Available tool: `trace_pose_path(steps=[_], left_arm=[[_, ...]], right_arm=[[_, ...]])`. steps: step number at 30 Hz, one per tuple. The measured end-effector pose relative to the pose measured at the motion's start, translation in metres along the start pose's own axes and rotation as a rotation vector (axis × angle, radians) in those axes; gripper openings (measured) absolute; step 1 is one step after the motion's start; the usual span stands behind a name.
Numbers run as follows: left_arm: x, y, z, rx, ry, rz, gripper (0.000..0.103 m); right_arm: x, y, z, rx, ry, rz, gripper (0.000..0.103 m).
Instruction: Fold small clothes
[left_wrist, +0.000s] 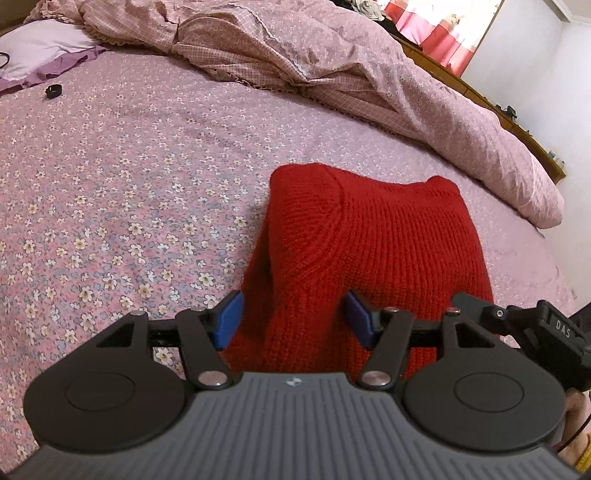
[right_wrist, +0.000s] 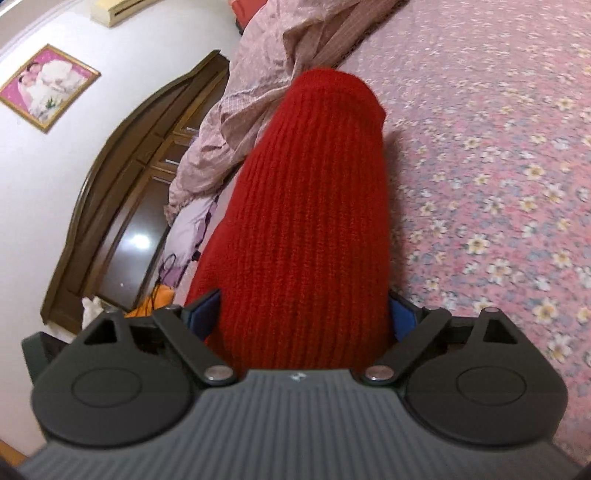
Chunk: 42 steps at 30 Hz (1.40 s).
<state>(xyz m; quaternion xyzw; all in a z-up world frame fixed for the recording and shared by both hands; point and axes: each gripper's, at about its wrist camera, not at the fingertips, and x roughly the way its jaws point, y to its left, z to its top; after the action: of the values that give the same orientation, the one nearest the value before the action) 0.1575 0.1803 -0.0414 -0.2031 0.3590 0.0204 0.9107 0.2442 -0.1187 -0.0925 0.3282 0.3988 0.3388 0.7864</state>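
**Red sweater looks nearly folded**

The red ribbed-knit sweater (left_wrist: 373, 240) lies doubled into a compact bundle on the pink floral bedsheet (left_wrist: 110, 184). Left gripper (left_wrist: 293, 317) and right gripper (right_wrist: 304, 317) are spread, straddling it without pinching; probably only tidying remains.

I note a bed with a pink floral sheet (left_wrist: 122, 177). A rumpled pink duvet (left_wrist: 332, 62) lies along its far side, a lilac pillow (left_wrist: 40, 48) at one corner, a small black object (left_wrist: 53, 91) near it. A framed picture (right_wrist: 46, 86) hangs above a dark wooden headboard (right_wrist: 122, 177).
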Motion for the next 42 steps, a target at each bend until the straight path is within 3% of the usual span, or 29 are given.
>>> trace_pose_path(steps=[4, 8, 12, 19, 27, 33, 42], left_arm=[[0.000, 0.002, -0.001, -0.002, -0.006, 0.000, 0.067], [0.000, 0.003, -0.002, -0.029, -0.006, -0.019, 0.067], [-0.006, -0.009, -0.003, -0.013, -0.019, -0.031, 0.066], [-0.005, -0.047, -0.011, 0.024, 0.011, -0.154, 0.066], [0.011, -0.112, -0.040, 0.143, 0.082, -0.234, 0.066], [0.015, -0.129, -0.052, 0.194, 0.112, -0.205, 0.066], [0.008, -0.132, -0.059, 0.231, 0.095, -0.155, 0.067]], right_arm=[[0.005, 0.005, 0.001, -0.005, 0.006, 0.009, 0.089], [-0.005, 0.007, 0.001, -0.004, -0.030, 0.036, 0.068], [-0.018, 0.018, 0.004, -0.015, -0.081, 0.064, 0.062], [-0.066, 0.024, 0.016, -0.019, -0.182, 0.071, 0.061], [-0.137, -0.006, 0.002, 0.003, -0.272, -0.053, 0.061], [-0.152, -0.044, -0.015, 0.115, -0.275, -0.103, 0.064], [-0.143, -0.053, -0.005, 0.032, -0.196, -0.160, 0.071]])
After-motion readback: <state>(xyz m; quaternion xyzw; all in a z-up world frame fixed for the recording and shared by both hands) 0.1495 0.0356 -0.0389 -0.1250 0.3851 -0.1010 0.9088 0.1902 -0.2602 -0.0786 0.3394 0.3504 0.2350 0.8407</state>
